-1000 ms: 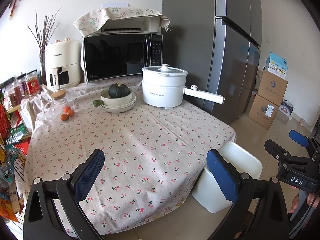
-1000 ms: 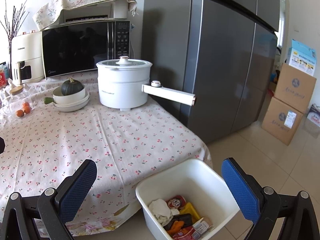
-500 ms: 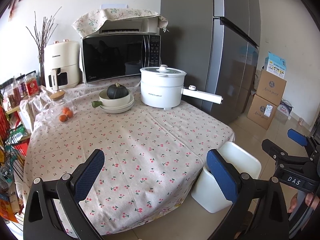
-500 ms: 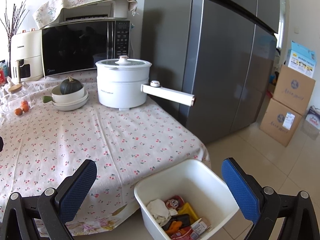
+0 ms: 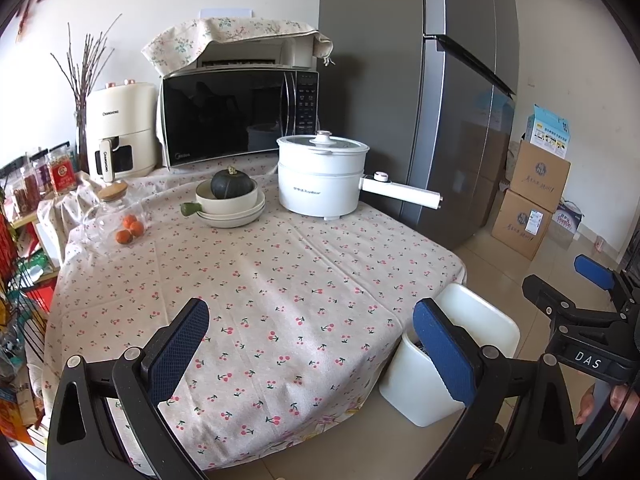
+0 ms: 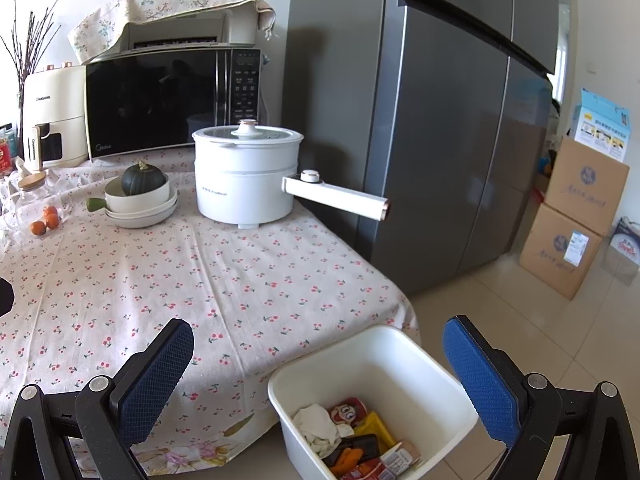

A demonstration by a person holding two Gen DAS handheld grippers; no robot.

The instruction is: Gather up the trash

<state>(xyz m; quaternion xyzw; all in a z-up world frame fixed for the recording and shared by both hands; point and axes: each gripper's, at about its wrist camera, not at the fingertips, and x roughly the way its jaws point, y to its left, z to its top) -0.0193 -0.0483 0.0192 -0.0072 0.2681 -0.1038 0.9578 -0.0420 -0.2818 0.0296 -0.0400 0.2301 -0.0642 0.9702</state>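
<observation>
A white trash bin [image 6: 404, 364] stands on the floor by the table's right corner; it also shows in the left wrist view [image 5: 492, 320]. Inside lie a crumpled tissue [image 6: 316, 426], a red wrapper [image 6: 348, 408], a yellow packet [image 6: 376, 428] and other wrappers. My right gripper [image 6: 320, 368] is open and empty, above the bin. My left gripper [image 5: 312, 344] is open and empty, over the front of the cherry-print tablecloth [image 5: 280, 280]. The right gripper appears at the right edge of the left wrist view [image 5: 592, 312].
On the table stand a white electric pot [image 5: 322, 178] with a long handle, stacked bowls with a green squash [image 5: 232, 200], small oranges [image 5: 130, 228], a glass jar, a microwave [image 5: 240, 116] and an air fryer [image 5: 120, 132]. A grey fridge [image 6: 440, 120] and cardboard boxes [image 6: 576, 220] stand right.
Both grippers have drawn back slightly from the table, so the table and bin look a little farther. Both stay open and empty.
</observation>
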